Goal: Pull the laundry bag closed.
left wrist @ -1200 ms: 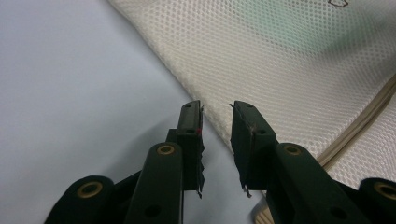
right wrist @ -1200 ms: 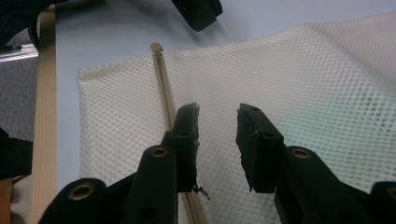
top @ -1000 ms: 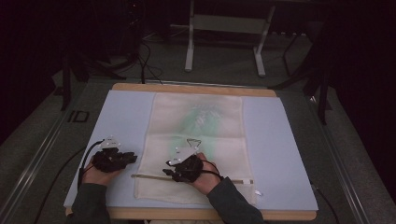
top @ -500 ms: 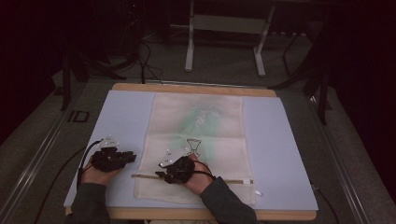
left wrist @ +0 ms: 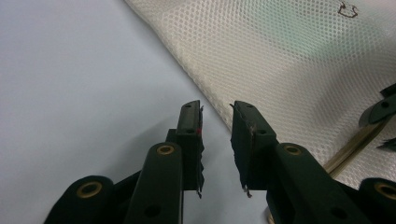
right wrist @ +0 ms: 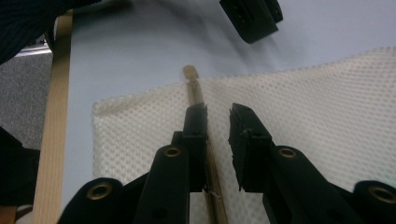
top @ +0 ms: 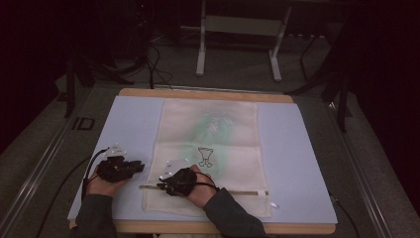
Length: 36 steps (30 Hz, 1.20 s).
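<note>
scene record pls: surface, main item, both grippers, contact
surface: pale blue mat on a wooden table
main item: cream mesh bag, flat, zipper strip along its near edge
left gripper: open, over bare mat beside the bag's edge, nothing between the jaws
right gripper: jaws just been closing, gap left, over the zipper's end
contact: zipper strip runs under the right gripper's left jaw; no pinch visible

Pale blue table (top: 133, 124), perhaps padded, mesh bag (top: 210, 148) flat on it
</note>
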Available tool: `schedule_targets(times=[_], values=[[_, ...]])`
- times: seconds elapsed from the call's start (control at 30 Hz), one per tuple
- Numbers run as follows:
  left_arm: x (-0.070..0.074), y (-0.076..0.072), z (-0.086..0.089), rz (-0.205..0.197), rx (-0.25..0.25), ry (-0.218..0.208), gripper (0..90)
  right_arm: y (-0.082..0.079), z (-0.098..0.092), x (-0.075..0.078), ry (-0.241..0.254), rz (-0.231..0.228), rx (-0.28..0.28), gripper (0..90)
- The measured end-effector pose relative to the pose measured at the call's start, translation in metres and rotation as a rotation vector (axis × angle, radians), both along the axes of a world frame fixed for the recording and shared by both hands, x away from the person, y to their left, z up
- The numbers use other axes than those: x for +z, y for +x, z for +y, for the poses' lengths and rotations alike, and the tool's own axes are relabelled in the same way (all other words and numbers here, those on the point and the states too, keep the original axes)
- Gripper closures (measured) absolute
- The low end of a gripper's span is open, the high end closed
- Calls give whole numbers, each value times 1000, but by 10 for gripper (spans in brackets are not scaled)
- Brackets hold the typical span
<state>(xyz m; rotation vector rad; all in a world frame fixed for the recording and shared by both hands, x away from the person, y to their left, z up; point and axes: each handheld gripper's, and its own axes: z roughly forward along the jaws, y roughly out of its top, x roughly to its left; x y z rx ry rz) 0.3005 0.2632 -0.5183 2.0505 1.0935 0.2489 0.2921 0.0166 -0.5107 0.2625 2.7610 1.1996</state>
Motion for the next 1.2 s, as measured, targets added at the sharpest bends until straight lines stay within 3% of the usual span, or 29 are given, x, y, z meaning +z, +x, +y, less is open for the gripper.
schedule_targets(times=[0.27,1.2], values=[[0,0,1,-2,4,0,730,-2,15,-4,3,4,26,811],[0,1,3,3,18,-6,726,8,54,-18,-21,45,40,799]])
